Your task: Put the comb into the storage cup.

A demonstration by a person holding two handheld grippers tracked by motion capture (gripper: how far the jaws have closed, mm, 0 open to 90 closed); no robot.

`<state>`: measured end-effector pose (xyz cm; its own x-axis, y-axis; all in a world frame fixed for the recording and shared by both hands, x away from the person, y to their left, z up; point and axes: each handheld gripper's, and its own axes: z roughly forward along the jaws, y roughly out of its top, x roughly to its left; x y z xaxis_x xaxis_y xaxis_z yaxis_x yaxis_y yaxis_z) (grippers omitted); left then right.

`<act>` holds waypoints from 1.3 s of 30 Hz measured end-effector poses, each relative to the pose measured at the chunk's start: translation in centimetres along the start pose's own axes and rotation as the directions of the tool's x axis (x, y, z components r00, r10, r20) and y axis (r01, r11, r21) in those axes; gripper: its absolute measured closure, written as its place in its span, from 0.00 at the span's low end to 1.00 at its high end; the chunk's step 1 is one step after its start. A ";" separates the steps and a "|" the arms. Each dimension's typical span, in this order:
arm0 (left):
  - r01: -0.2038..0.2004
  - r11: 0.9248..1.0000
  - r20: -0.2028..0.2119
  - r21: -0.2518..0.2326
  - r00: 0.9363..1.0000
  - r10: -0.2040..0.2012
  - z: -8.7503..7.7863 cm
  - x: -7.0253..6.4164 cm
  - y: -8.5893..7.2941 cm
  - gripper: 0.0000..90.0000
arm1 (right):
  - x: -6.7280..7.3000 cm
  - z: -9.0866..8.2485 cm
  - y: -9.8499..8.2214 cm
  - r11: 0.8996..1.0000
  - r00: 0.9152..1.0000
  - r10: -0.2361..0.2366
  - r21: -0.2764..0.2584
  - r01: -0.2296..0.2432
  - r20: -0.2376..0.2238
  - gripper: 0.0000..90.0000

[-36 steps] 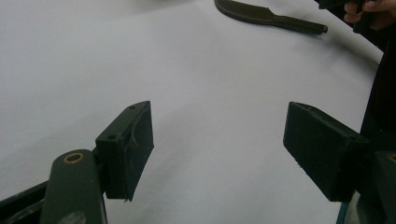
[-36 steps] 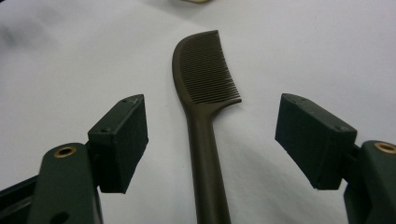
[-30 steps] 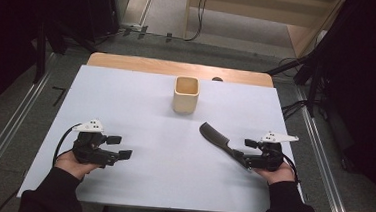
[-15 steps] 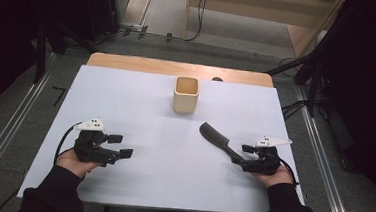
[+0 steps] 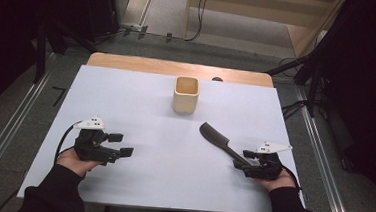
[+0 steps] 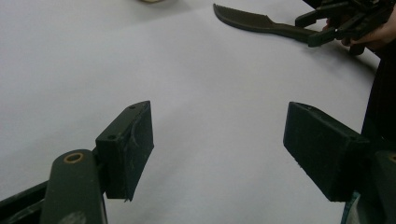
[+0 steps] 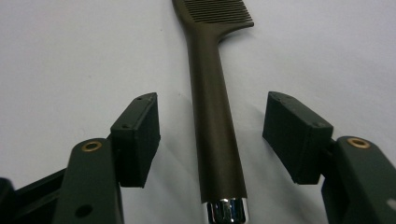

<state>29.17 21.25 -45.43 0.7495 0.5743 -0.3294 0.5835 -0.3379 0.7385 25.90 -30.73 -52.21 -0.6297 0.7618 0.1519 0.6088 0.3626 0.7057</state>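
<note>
Comb (image 7: 212,107), dark with a metal-capped handle end, lies flat on the white counter (image 5: 164,134), toothed head pointing toward the wooden cup (image 5: 185,94). Its handle sits between the fingers (image 7: 140,140) of the right gripper (image 5: 245,160), which have just been closing but stand clear on both sides. Whether the handle tip touches the gripper body is hard to tell. Well apart, the left gripper (image 5: 120,145) rests with its fingers spread wide over bare counter.
</note>
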 end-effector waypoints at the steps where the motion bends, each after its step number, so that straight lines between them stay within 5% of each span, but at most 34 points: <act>1: 0.001 1.000 0.000 0.000 1.000 -0.001 0.0 0.0 0.0 0.28 | 0.0 -0.1 -0.1 1.000 1.000 0.002 -0.001 -0.002 0.002 0.42; 14: -0.006 1.000 0.005 0.005 1.000 0.006 0.3 0.0 0.2 0.28 | 0.2 -0.3 -0.2 1.000 1.000 0.023 0.003 -0.023 0.011 0.75; 39: -0.008 1.000 0.006 0.009 1.000 0.008 0.4 0.0 0.2 0.28 | -0.3 -0.4 0.3 0.997 0.997 0.073 0.009 -0.073 -0.032 0.78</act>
<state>29.40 20.90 -45.46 0.7560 0.5671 -0.3268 0.5800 -0.3491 0.7360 26.07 -31.08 -51.82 -0.5985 0.7689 0.2250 0.6574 0.3109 0.6864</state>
